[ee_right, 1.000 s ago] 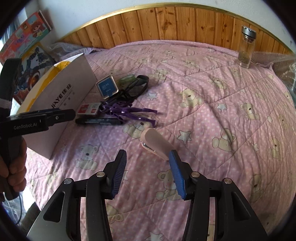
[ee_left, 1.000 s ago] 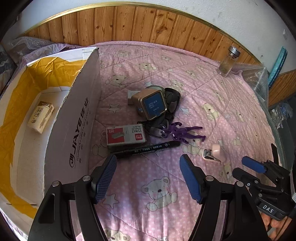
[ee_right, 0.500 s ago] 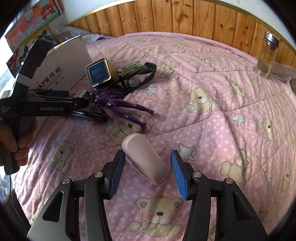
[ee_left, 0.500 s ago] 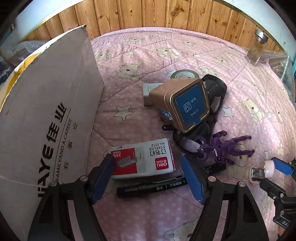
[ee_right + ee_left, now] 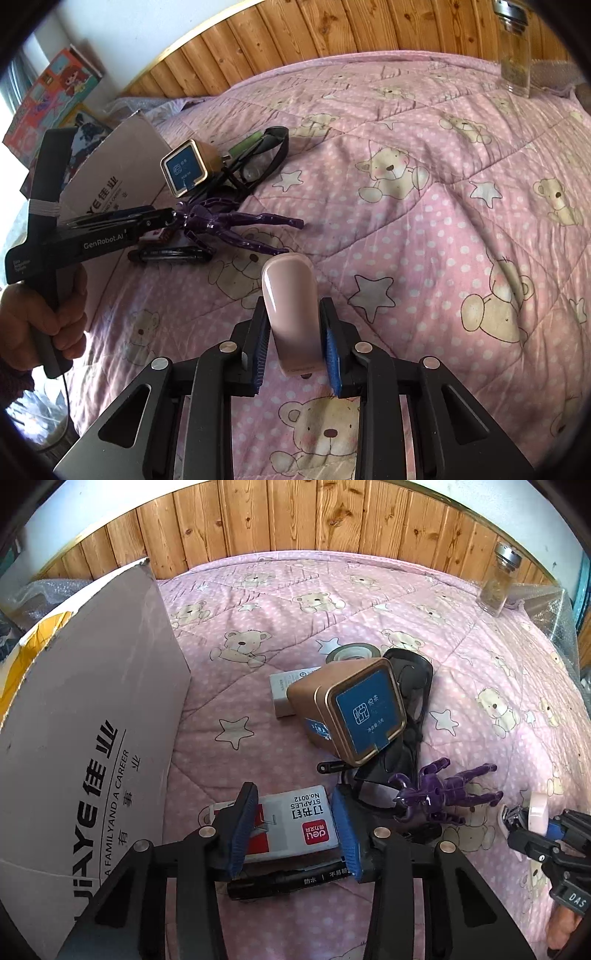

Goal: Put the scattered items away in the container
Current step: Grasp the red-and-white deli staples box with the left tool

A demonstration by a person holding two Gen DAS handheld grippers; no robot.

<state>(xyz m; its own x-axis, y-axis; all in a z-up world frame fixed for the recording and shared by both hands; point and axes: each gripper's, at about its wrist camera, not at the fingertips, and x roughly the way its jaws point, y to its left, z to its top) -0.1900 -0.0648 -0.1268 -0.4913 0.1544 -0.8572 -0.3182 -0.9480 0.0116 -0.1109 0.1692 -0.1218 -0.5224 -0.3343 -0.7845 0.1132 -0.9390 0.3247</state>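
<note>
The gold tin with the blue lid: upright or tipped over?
Tipped: the gold tin lies on its side, its blue lid facing sideways toward the camera.

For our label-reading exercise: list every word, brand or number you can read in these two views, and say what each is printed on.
"JiAYE", "A FAMILY AND A CAREER": cardboard box wall.
"STAPLES", "No.0012", "deli": staple box between the left gripper pads.
"GenRobot.AI": left gripper body, right wrist view.
"DAS": right gripper body.
Chinese characters on the box, marker and blue-lidded tin: present; the tin's small print is unreadable.
</note>
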